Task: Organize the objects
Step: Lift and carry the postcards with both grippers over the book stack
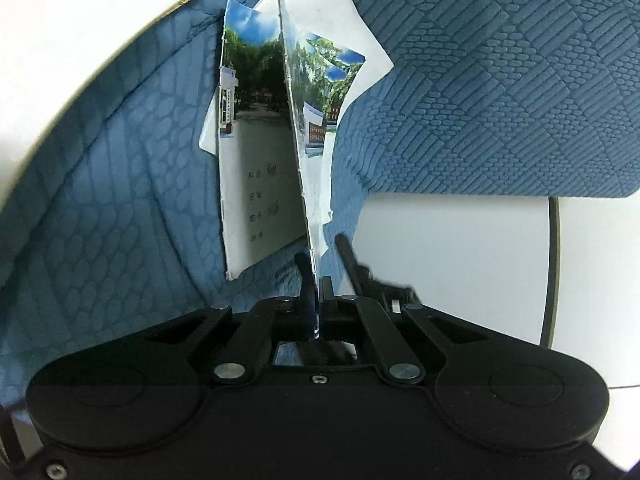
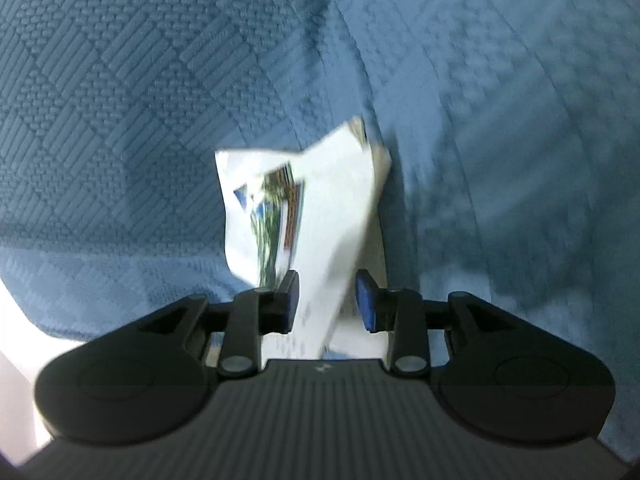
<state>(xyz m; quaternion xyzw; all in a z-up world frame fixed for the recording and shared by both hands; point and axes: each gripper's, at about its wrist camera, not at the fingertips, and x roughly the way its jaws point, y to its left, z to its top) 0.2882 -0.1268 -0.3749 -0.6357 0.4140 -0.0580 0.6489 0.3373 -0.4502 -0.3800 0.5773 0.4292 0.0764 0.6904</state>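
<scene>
Notebooks (image 1: pixel 262 152) with photo covers hang over the blue quilted cloth (image 1: pixel 500 80); left gripper (image 1: pixel 316 280) is pinched tight on one's edge, right gripper (image 2: pixel 326 296) sits spread apart around the papers (image 2: pixel 320 208).

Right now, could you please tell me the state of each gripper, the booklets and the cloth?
left gripper: shut on a booklet's edge.
right gripper: open, paper between its fingers.
booklets: fanned apart, covers showing, held on edge.
blue cloth: spread underneath, creased.
</scene>
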